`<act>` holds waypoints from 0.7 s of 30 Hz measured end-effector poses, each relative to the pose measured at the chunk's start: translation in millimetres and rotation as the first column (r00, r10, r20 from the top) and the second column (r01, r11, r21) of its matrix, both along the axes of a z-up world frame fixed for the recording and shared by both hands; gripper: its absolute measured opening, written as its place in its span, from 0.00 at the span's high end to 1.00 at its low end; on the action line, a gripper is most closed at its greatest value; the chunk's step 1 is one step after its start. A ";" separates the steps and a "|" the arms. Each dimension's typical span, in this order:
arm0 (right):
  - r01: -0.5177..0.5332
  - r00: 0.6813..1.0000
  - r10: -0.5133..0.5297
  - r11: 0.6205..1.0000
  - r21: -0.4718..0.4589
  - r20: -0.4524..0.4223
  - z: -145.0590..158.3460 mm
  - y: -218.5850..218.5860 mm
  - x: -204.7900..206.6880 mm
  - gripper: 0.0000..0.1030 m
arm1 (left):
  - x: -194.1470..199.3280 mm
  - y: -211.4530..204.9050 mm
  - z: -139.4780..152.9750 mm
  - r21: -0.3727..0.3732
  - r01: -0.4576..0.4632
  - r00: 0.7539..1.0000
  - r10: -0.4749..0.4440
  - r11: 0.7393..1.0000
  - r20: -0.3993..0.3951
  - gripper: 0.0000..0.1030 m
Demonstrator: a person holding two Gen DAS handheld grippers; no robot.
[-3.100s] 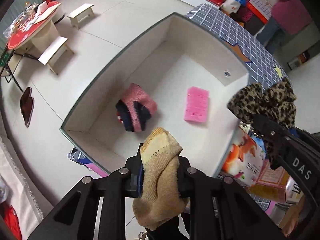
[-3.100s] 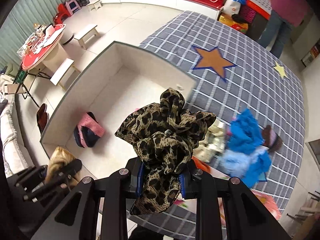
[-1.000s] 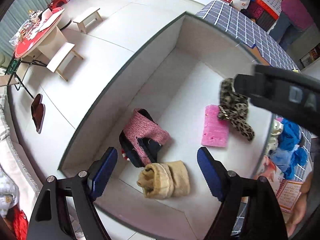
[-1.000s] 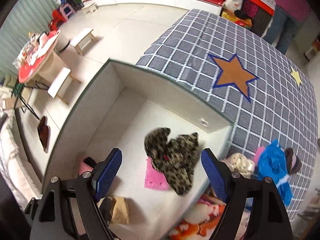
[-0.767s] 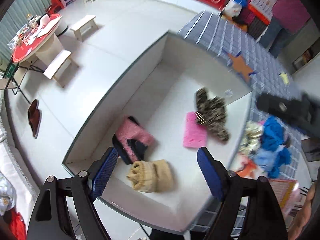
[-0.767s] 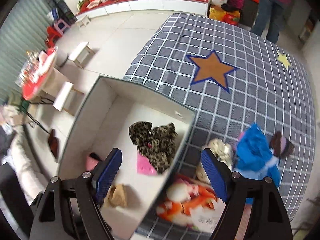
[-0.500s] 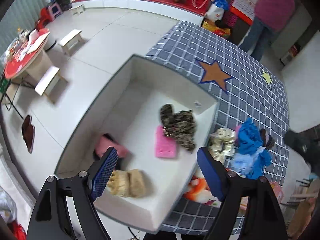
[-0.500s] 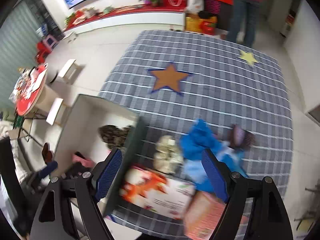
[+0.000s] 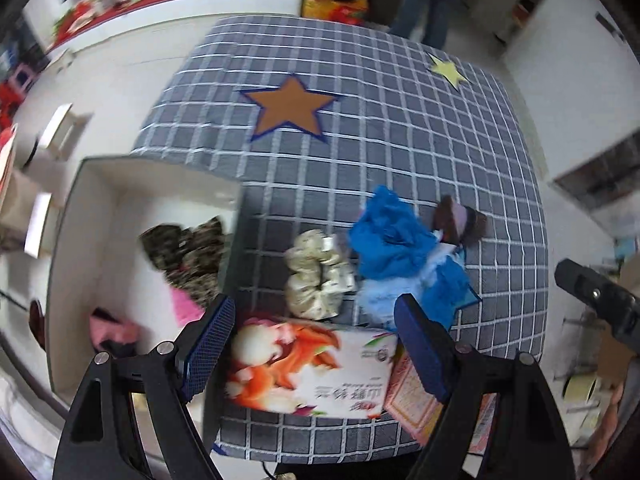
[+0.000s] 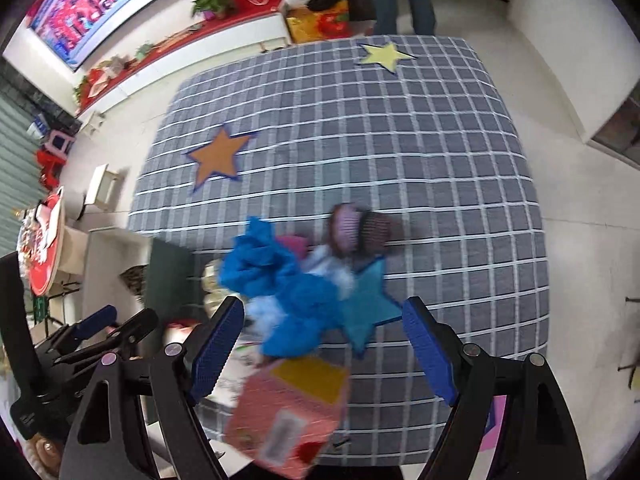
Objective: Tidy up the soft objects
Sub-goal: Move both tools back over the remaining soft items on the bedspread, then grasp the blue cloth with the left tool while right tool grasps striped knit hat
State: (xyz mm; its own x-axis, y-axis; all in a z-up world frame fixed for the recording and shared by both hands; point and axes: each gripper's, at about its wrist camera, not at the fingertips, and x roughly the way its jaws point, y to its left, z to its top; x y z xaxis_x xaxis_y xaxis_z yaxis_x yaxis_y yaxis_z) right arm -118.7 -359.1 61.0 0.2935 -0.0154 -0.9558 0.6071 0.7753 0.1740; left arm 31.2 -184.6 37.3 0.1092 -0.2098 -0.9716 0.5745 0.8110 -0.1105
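A: We had both sets of tongs spread wide with nothing between them, the left tongs [image 9: 310, 344] and the right tongs [image 10: 322, 350], each pointing steeply down at the counter [image 9: 420, 128]. The white bin [image 9: 76, 216] was our landmark, and the soft things left to sort lay just to the right of its wall.

B: Which piece suited which hand?

A: We judged that the cream scrunchie [image 9: 316, 276], nearest the bin wall, suited the left tongs. The blue cloth bundle [image 10: 280, 280] on the far side of the scrunchie from the bin, and the small brown and purple knit piece [image 10: 360, 228] beyond it, suited the right. The leopard-print cloth [image 9: 184, 248] and some pink things, blurred, already lay inside the bin.

B: How would we have done the pick well?

A: We thought it best to come straight down over the middle of a bundle, close on its bulk rather than a loose edge, and lift clear before crossing the bin wall, since soft cloth sags and drags.

B: Anything in the way?

A: The printed carton [image 9: 312, 364] lay against the bin's right wall on the near side of the scrunchie, with a pink box [image 10: 288, 416] next to it. Both sat close under the tongs, and we reckoned a low approach could nudge them. Beyond the counter's far edge, well away from the bin, a person's legs [image 9: 424, 4] showed. The two tongs hung near each other, so we would have staggered the grabs.
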 end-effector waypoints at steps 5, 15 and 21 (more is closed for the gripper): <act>0.047 0.998 -0.045 0.998 0.048 -0.047 -29.4 -36.1 -10.3 0.20 | -0.8 -40.2 -11.0 0.042 0.065 0.998 -0.066 0.997 0.013 0.18; 0.086 0.992 -0.072 0.988 0.132 -0.107 -75.5 -75.8 -1.7 0.20 | 10.1 -89.5 -49.9 0.173 0.167 0.982 -0.179 0.971 0.056 0.18; 0.120 0.987 -0.091 0.968 0.219 -0.135 -103.5 -91.7 13.8 0.20 | 20.8 -99.1 -76.9 0.163 0.164 0.986 -0.162 0.973 -0.028 0.18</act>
